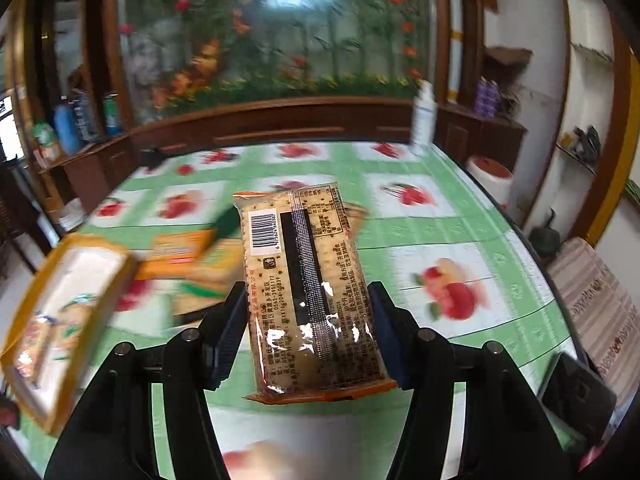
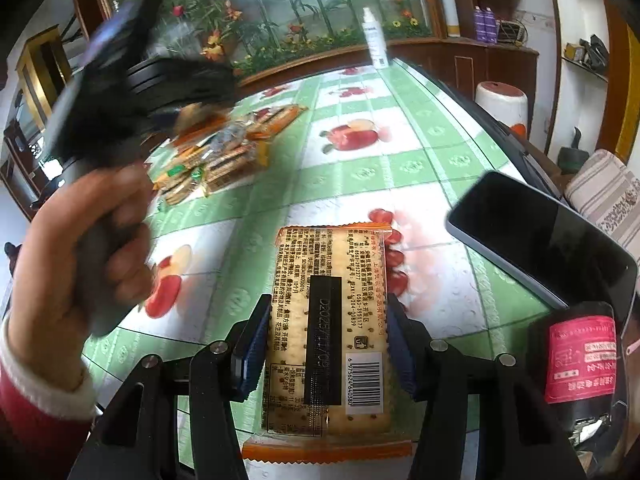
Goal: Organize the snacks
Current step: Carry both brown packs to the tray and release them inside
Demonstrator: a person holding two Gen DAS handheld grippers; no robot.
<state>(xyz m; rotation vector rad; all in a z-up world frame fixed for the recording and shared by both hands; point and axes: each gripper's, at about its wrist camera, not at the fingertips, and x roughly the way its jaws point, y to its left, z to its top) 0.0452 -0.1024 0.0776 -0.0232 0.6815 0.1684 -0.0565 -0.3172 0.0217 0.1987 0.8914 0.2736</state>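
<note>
My left gripper [image 1: 308, 330] is clamped on a cracker pack [image 1: 308, 280], pads pressing both long edges, pack lifted above the table [image 1: 460, 232] with its barcode side up and its far end pointing away from me. My right gripper [image 2: 326, 346] is clamped the same way on a second cracker pack [image 2: 328, 328], printed back side up, orange seam toward me, low over the tablecloth; can't tell if it touches the table. In the right wrist view my left hand [image 2: 80, 248] is at the left, wrapped round the gripper handle, red sleeve with a white cuff at the wrist; it's blurred. Loose pile of snack packs [image 2: 224, 156] sits on the table beyond it. In the left wrist view a yellow-rimmed box [image 1: 60, 320] is at the left edge, blurred, with packs inside. Phone [image 2: 540, 240] lies face up at the table's right edge, well apart from the pile. White bottle [image 2: 374, 40] stands at the far edge.
</note>
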